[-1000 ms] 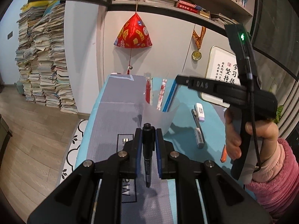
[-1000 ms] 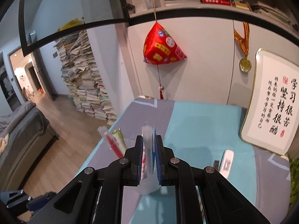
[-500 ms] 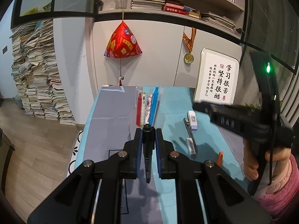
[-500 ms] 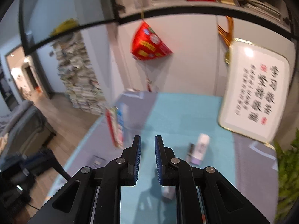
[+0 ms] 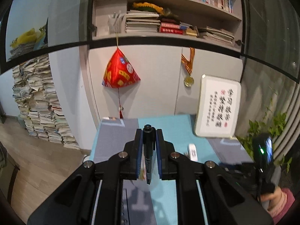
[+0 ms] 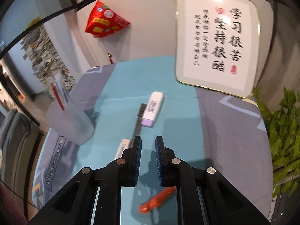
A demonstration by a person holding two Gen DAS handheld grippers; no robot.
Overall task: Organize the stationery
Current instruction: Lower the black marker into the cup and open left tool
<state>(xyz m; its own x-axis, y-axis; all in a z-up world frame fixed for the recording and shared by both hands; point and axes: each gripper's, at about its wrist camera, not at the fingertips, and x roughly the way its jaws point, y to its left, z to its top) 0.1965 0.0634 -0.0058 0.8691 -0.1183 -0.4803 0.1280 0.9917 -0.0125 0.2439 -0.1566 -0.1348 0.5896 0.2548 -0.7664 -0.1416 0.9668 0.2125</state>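
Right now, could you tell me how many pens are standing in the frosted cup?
2 clearly: a red pen and a blue pen, both leaning in the cup; blur may hide others.

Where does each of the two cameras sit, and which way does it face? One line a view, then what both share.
Left wrist: on the left gripper, facing level across the table to the wall and shelves; jaws shut on a black pen; the person's right hand shows low right.
Right wrist: on the right gripper, tilted down at the table; jaws nearly shut, holding nothing; cup, orange pen in view.
Shared: red ornament, framed calligraphy, white-and-purple item.
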